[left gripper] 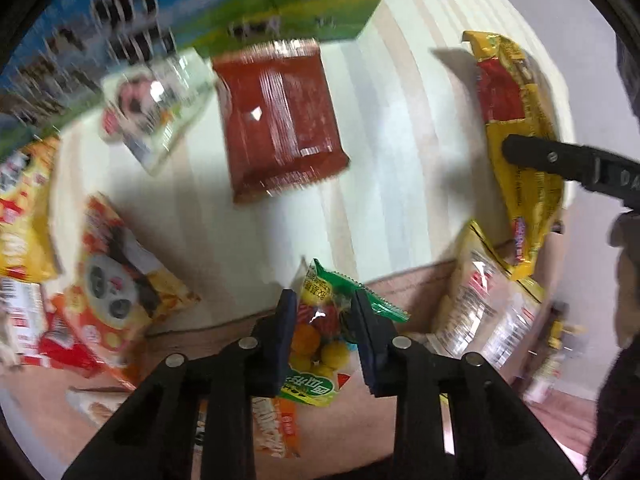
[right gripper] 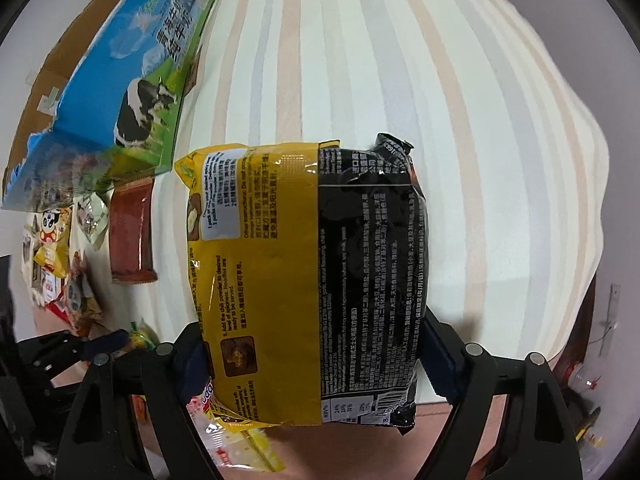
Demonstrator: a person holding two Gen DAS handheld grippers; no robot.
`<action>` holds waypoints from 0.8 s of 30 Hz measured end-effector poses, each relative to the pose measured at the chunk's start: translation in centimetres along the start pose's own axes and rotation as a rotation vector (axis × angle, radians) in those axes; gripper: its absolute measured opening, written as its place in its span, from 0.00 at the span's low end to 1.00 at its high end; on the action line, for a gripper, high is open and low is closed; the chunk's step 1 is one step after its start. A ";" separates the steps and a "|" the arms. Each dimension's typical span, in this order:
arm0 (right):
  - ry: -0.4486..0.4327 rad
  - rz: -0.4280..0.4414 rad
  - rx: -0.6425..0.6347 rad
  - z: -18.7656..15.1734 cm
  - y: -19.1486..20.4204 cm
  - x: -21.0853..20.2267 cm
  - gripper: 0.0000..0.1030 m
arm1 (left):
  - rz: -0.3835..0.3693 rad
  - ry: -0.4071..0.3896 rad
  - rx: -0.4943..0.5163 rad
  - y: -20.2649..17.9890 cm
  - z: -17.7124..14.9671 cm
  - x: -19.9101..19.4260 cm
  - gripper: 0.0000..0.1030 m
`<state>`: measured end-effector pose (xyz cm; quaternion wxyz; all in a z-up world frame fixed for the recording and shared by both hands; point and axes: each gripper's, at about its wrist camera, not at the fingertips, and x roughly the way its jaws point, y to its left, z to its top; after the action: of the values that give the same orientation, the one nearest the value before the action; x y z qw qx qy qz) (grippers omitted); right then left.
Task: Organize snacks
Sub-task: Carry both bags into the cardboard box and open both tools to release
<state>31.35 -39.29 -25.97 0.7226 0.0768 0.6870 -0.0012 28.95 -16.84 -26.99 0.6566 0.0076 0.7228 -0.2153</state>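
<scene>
My left gripper [left gripper: 326, 326] is shut on a small green candy packet [left gripper: 320, 320] with coloured balls printed on it, held over the edge of a cardboard box [left gripper: 400, 292]. My right gripper [right gripper: 316, 356] is shut on a yellow and black noodle packet [right gripper: 304, 280], held above the striped cloth [right gripper: 440, 100]. In the left wrist view the same noodle packet [left gripper: 516, 136] shows at the right with a right finger [left gripper: 560, 160] on it. A red-brown packet [left gripper: 280, 120] lies flat on the cloth.
A blue milk carton box [right gripper: 132, 80] with a cow picture stands at the far left. Panda snack packets [left gripper: 116, 280], a white packet [left gripper: 152, 108] and yellow bags [left gripper: 24, 216] lie at the left. Another yellow packet [left gripper: 488, 300] stands in the cardboard box.
</scene>
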 end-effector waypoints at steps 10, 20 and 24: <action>0.042 -0.002 -0.023 -0.7 1.7 0.7 0.88 | -0.027 0.066 0.205 -1.9 1.6 -2.1 0.31; 0.054 -0.033 -0.062 -0.9 2.5 1.8 0.91 | 0.145 0.152 0.401 -8.0 0.1 1.6 0.49; 0.073 -0.049 -0.080 -0.3 3.1 2.3 0.91 | 0.152 0.157 0.361 -8.3 1.2 2.2 0.49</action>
<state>31.50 -35.94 -27.96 0.6991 0.0308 0.7142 0.0115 27.35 -25.35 -26.62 0.6006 0.1963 0.7189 -0.2898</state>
